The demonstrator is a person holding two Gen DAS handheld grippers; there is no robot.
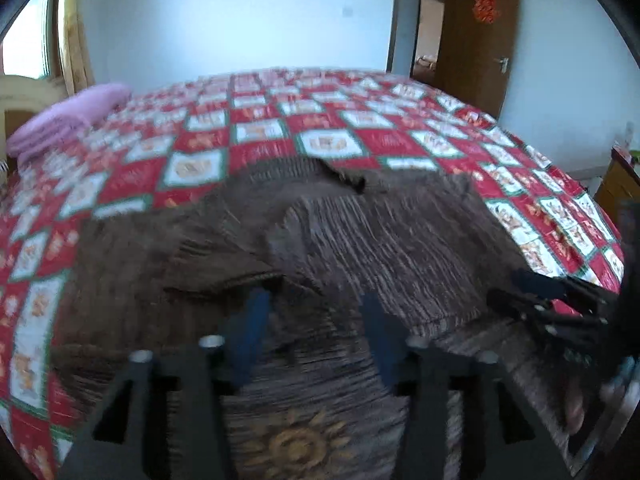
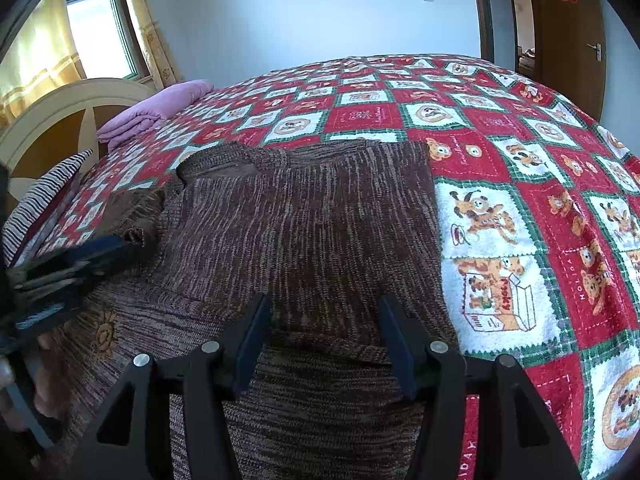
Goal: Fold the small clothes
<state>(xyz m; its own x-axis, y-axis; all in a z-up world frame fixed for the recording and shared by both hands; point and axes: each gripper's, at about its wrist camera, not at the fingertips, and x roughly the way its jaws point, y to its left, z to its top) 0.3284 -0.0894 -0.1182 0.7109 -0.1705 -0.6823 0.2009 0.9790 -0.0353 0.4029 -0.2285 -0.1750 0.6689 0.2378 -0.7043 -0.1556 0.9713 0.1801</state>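
Observation:
A brown knitted sweater [image 2: 304, 216] with a gold sun emblem [image 1: 294, 446] lies spread on the red and white checked bedspread [image 2: 520, 168]. It also shows in the left wrist view [image 1: 360, 248], partly folded over itself. My left gripper [image 1: 316, 300] is open and empty just above the sweater, near the emblem; it shows at the left edge of the right wrist view [image 2: 92, 256]. My right gripper [image 2: 324, 300] is open and empty over the sweater's right half; it shows at the right of the left wrist view [image 1: 532, 292]. The left wrist view is blurred.
A folded pink blanket [image 2: 160, 108] lies at the bed's far left by the curved headboard [image 2: 60, 112]. A striped cloth [image 2: 44, 204] lies at the left. A brown door [image 1: 476, 36] stands open at the back right. A window with yellow curtains [image 2: 92, 32] is at the left.

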